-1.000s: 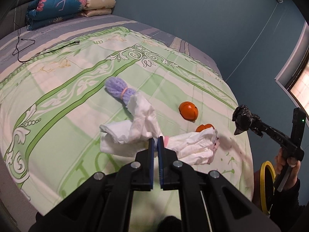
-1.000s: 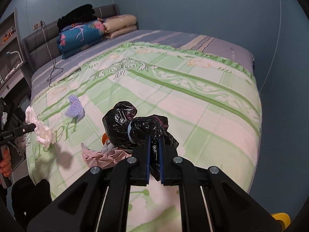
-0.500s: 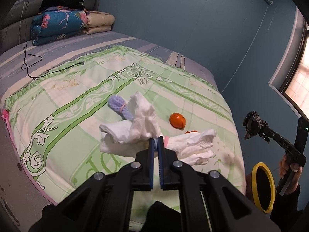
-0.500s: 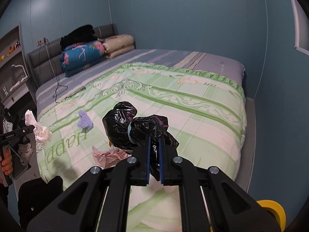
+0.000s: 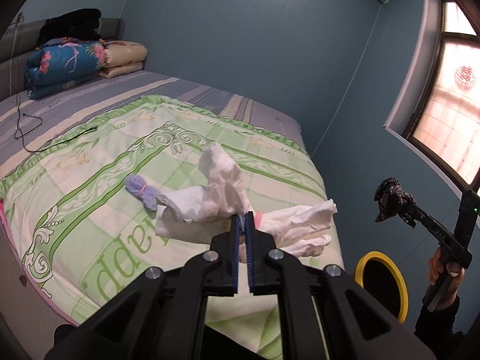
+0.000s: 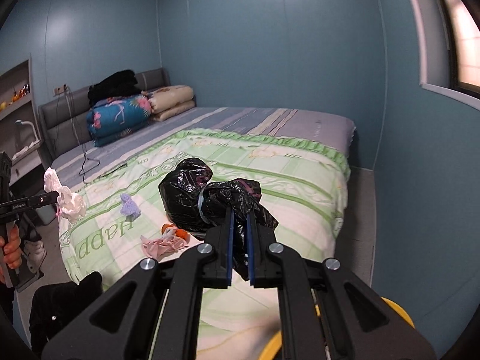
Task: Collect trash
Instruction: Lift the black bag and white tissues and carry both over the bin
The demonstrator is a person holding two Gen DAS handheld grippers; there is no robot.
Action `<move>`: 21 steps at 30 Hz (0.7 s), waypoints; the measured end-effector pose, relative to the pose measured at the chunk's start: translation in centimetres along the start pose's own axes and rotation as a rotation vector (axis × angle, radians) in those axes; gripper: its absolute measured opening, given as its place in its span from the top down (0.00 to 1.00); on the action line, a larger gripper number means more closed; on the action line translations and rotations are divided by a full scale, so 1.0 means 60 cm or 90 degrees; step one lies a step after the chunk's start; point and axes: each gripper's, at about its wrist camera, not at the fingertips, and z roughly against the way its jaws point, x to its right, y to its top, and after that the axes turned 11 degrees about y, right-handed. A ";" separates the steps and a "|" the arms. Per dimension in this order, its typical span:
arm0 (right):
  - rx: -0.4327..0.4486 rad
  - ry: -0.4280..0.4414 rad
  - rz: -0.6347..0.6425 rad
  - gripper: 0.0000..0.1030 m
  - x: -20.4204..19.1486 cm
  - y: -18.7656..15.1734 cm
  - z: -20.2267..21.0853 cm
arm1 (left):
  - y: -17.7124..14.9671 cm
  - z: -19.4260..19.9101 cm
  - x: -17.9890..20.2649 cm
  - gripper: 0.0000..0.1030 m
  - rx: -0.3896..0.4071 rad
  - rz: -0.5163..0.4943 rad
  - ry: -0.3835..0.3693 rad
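Observation:
My left gripper [image 5: 243, 219] is shut on a bunch of crumpled white tissues [image 5: 219, 198] and holds it in the air off the bed's foot; it also shows in the right wrist view [image 6: 67, 199]. My right gripper [image 6: 239, 213] is shut on a black plastic bag [image 6: 192, 192] tied with a blue band, also seen in the left wrist view [image 5: 393, 199], above the yellow-rimmed trash bin [image 5: 382, 285]. On the green bedspread [image 6: 270, 174] lie a purple knitted piece [image 6: 129, 205], a pink crumpled cloth [image 6: 162, 244] and orange peel [image 6: 175, 231].
Folded quilts [image 6: 126, 117] and dark clothes are stacked at the headboard. A black cable [image 5: 27, 120] lies on the bed. A window [image 5: 447, 102] is on the right wall. A shelf [image 6: 18, 111] stands left of the bed. A white shoe [image 6: 34, 250] is on the floor.
Both grippers have pulled back and up from the bed with their loads. The bed looks farther away, and the yellow bin has come more into the left wrist view.

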 end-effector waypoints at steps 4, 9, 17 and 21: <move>0.019 -0.023 -0.013 0.94 0.022 -0.004 0.040 | 0.006 0.006 0.040 0.97 0.004 -0.016 -0.027; 0.037 -0.053 -0.027 0.94 0.047 -0.013 0.078 | 0.005 0.006 0.094 0.97 0.003 -0.043 -0.062; 0.042 -0.104 -0.060 0.94 0.089 -0.043 0.128 | -0.020 -0.023 0.209 0.97 -0.031 -0.105 -0.132; 0.044 -0.123 -0.082 0.94 0.114 -0.060 0.148 | -0.042 -0.040 0.256 0.97 -0.052 -0.127 -0.158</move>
